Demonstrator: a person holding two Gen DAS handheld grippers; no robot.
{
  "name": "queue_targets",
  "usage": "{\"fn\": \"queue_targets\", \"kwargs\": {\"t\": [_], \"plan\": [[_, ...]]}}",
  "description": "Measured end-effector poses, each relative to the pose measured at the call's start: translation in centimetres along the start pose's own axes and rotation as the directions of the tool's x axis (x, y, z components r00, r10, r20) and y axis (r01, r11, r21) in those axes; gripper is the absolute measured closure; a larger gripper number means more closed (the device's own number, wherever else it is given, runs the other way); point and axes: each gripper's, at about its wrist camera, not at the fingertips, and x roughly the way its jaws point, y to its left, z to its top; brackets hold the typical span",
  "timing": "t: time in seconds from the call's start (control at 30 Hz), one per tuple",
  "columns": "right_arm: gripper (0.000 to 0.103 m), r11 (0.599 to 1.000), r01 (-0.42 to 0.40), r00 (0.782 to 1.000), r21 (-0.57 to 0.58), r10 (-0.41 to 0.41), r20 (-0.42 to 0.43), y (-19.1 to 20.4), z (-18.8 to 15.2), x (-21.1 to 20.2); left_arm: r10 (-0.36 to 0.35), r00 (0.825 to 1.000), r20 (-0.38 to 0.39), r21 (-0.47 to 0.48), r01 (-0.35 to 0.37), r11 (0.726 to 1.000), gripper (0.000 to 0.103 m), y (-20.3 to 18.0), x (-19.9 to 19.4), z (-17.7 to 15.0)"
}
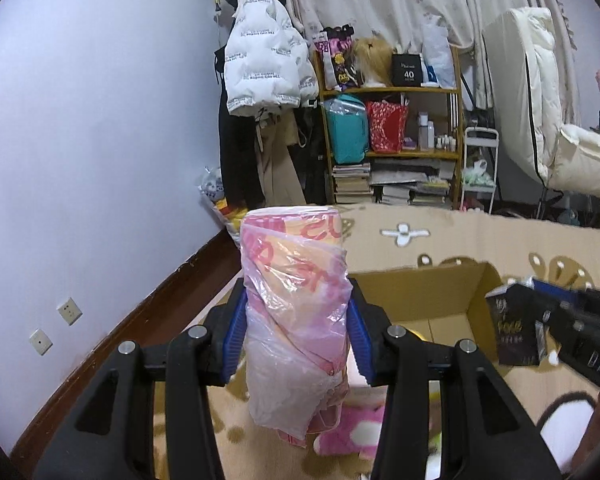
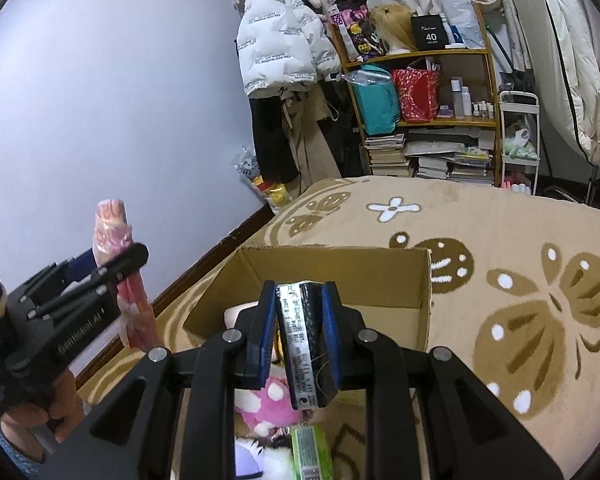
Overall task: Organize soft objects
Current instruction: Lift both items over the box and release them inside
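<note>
My left gripper (image 1: 296, 328) is shut on a pink plastic-wrapped roll (image 1: 296, 300), held upright above the carpet; it also shows in the right wrist view (image 2: 116, 264) at the left. My right gripper (image 2: 300, 316) is shut on a black soft pack (image 2: 306, 344) over the open cardboard box (image 2: 380, 280). The pack and right gripper also show in the left wrist view (image 1: 516, 328) at the right. A pink spotted plush (image 2: 272, 404) and a green pack (image 2: 310, 452) lie below my right gripper.
A beige carpet with brown butterflies (image 2: 540, 320) covers the floor. A wooden shelf with bags and books (image 2: 424, 100) stands at the back, with a hanging white jacket (image 2: 280, 48) to its left. The wall (image 1: 100, 160) runs along the left.
</note>
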Motion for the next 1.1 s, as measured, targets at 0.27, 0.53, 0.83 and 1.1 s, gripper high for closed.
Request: {"fn": "queue_targets", "kwargs": {"t": [0.27, 0.53, 0.83, 1.1], "plan": [[0.080, 1.000, 0.007, 1.000, -0.010, -0.007, 0.005, 0.0, 0.5, 1.7, -0.039, 0.999, 0.017, -0.016, 0.039, 0.999, 0.059, -0.9, 1.7, 1.2], [0.080, 1.000, 0.009, 1.000, -0.014, -0.009, -0.025, -0.3, -0.1, 4.5, -0.137, 0.990, -0.010, -0.058, 0.137, 0.989, 0.059, -1.2, 4.7, 0.7], [0.079, 1.000, 0.004, 0.997, 0.021, -0.003, -0.076, -1.3, -1.0, 6.8, -0.155, 0.983, -0.097, -0.079, 0.147, 0.986, 0.057, -1.3, 8.0, -0.8], [0.077, 1.000, 0.003, 0.996, 0.026, -0.001, -0.084, -1.4, -1.2, 6.8, -0.095, 0.985, -0.144, -0.051, 0.089, 0.995, 0.029, -1.8, 8.5, -1.9]]}}
